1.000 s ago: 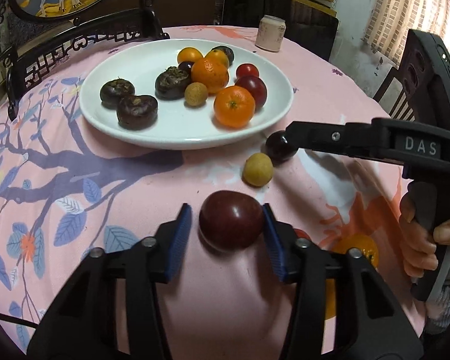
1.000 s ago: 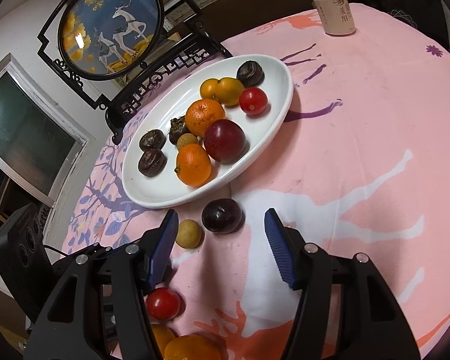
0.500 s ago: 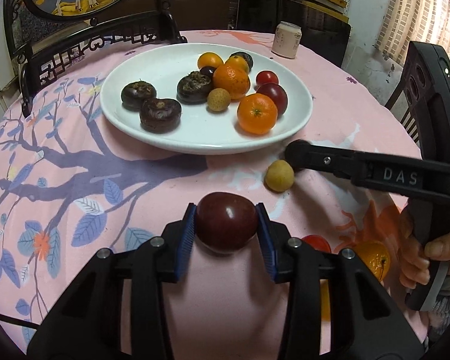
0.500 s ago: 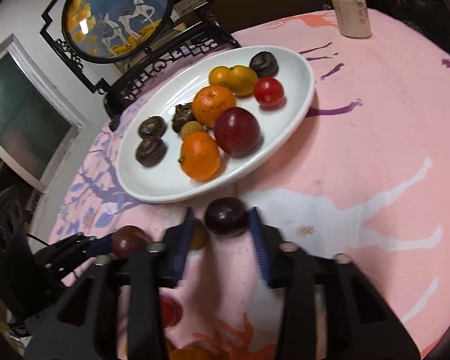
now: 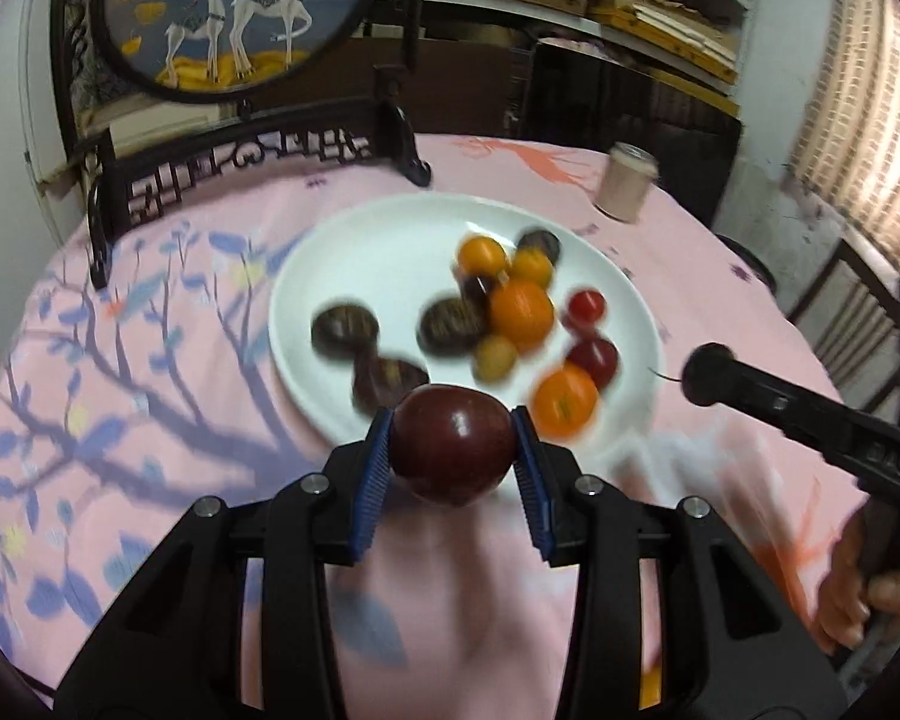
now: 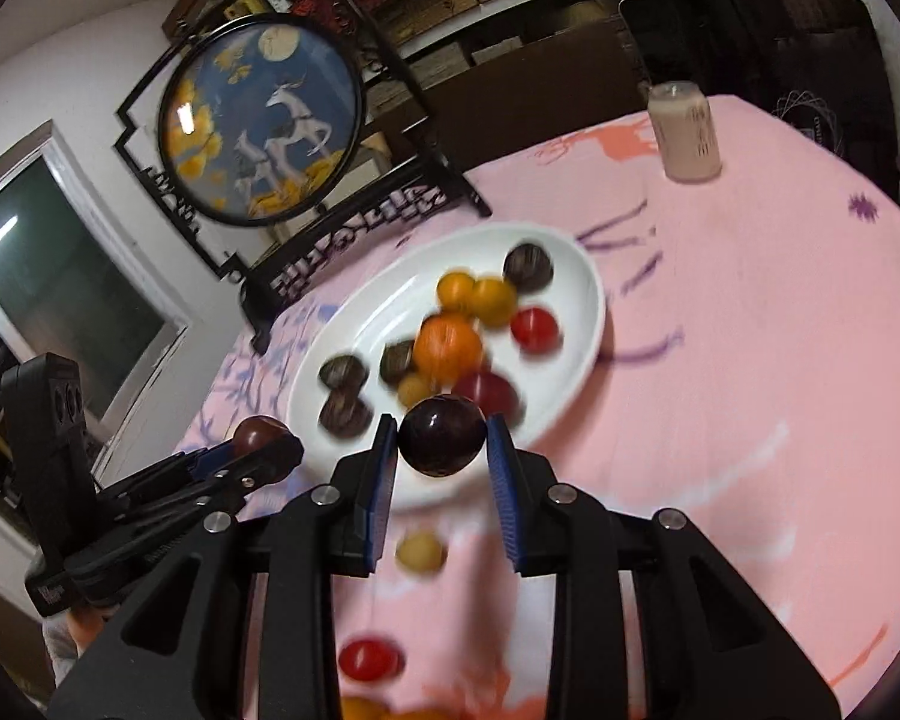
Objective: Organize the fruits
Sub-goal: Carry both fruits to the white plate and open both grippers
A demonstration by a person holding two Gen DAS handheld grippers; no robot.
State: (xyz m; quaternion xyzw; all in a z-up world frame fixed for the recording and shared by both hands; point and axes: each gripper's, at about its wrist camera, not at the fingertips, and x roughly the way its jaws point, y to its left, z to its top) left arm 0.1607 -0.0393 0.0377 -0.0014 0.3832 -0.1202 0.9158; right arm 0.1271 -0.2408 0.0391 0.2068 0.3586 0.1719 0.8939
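Red plum (image 5: 450, 447) sits clamped between the blue pads of the left gripper (image 5: 453, 453), lifted clear of the cloth (image 5: 180, 420), in front of the near rim of the plate (image 5: 342, 252). Dark plum (image 6: 442, 435) is pinched in the right gripper (image 6: 442, 450), pads pressing both sides, also off the cloth and over the plate's near edge.

Plate is white, on the pink cloth toward the table's far side. On it: oranges (image 5: 521, 312), a red tomato (image 5: 587, 306), another dark red plum (image 5: 594, 358), a small tan fruit (image 5: 494, 358), several dark brown water chestnuts (image 5: 345, 329). Blur limits finer detail.

Loose on the cloth near the table's near edge, in the right wrist view: a tan fruit (image 6: 419, 550), a tomato (image 6: 369, 659), and part of an orange at the frame's bottom.

A can (image 6: 684, 132) stands upright near the far edge. A round deer screen (image 6: 258, 120) in a black stand stands at the far left edge. A hand (image 5: 852, 588) shows on the right gripper's handle.
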